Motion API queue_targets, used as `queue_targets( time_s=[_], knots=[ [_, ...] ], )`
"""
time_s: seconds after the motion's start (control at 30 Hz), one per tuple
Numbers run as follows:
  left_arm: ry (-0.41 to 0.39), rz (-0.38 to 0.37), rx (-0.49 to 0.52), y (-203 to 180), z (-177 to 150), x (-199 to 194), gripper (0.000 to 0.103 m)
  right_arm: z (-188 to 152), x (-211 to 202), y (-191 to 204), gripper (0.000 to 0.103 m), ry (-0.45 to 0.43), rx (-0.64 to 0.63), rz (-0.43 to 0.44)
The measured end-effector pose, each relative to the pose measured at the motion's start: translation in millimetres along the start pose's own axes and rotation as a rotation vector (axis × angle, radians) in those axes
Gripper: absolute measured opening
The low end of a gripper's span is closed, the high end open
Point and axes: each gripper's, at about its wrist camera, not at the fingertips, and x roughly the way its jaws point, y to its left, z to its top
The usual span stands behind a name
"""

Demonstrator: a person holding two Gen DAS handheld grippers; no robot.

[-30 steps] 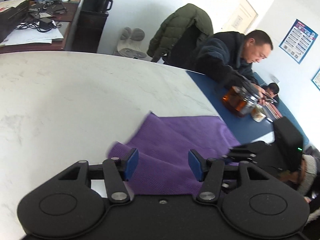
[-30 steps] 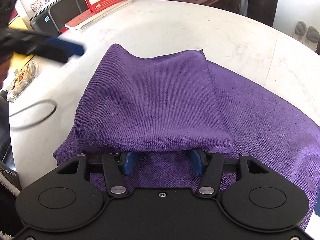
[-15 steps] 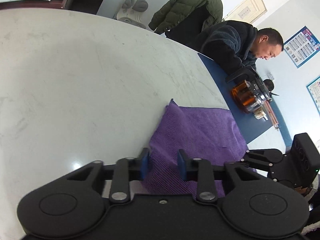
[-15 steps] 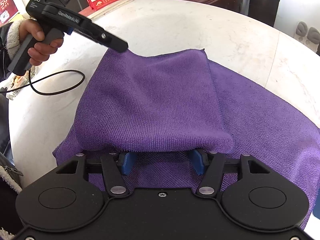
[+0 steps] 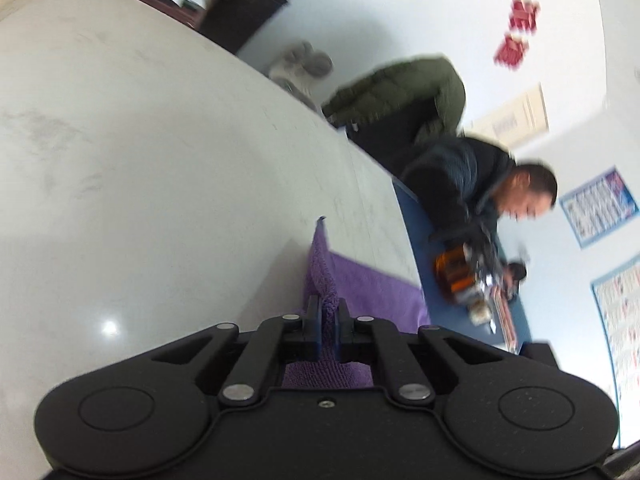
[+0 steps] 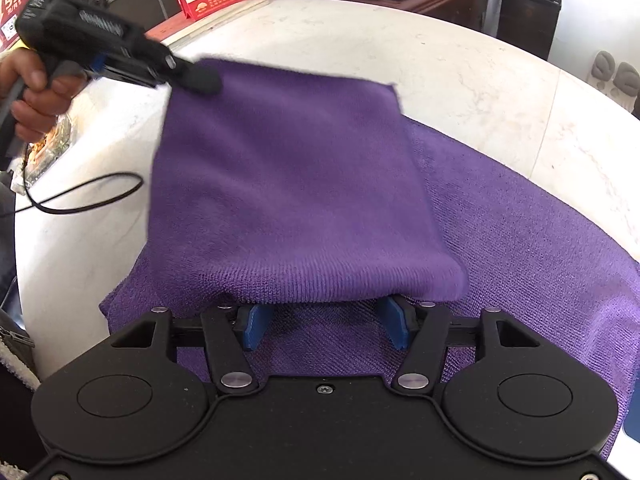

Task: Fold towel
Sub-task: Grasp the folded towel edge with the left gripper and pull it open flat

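The purple towel lies on the white marble counter, its near part folded over into a doubled layer. The left gripper has its blue fingers pinched tight on a corner of the towel, holding that corner above the counter. The right gripper hovers at the folded edge with its fingers spread wide, holding nothing.

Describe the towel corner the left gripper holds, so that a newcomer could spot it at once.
Start at the white marble table and find the purple towel spread on it. Its folded-over top layer ends in a far-left corner raised off the table, pinched in the left gripper, unlike the loose far-right corner.
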Motion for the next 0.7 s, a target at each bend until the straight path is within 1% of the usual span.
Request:
queue_targets(
  time_s=[0.1,0.13,0.2,0.27,0.33,0.47,0.53,0.57,0.7],
  knots=[
    [-0.091,0.070,-0.043,16,2,-37,0.005,0,1,1,0.057,0.002,-0.013,-0.005],
    [-0.115,0.110,-0.053,22,3,-49,0.005,0,1,1,0.057,0.003,-0.017,-0.006],
    [-0.134,0.218,-0.040,30,4,-67,0.005,0,1,0,0.057,0.003,-0.020,-0.005],
    [-0.135,0.330,-0.035,41,6,-83,0.005,0,1,0,0.057,0.005,-0.025,-0.005],
    [-0.137,0.426,-0.029,52,8,-97,0.005,0,2,0,0.057,0.006,-0.031,-0.005],
    [-0.122,0.587,0.025,66,13,-110,0.005,1,3,-1,0.058,0.010,-0.037,-0.004],
    [-0.099,0.677,0.061,71,15,-110,0.005,2,4,1,0.059,0.012,-0.040,-0.006],
    [-0.087,0.713,0.076,74,15,-110,0.006,3,4,2,0.059,0.013,-0.041,-0.007],
    [-0.054,0.777,0.093,77,10,-107,0.008,3,5,6,0.059,0.011,-0.038,-0.010]
  ],
)
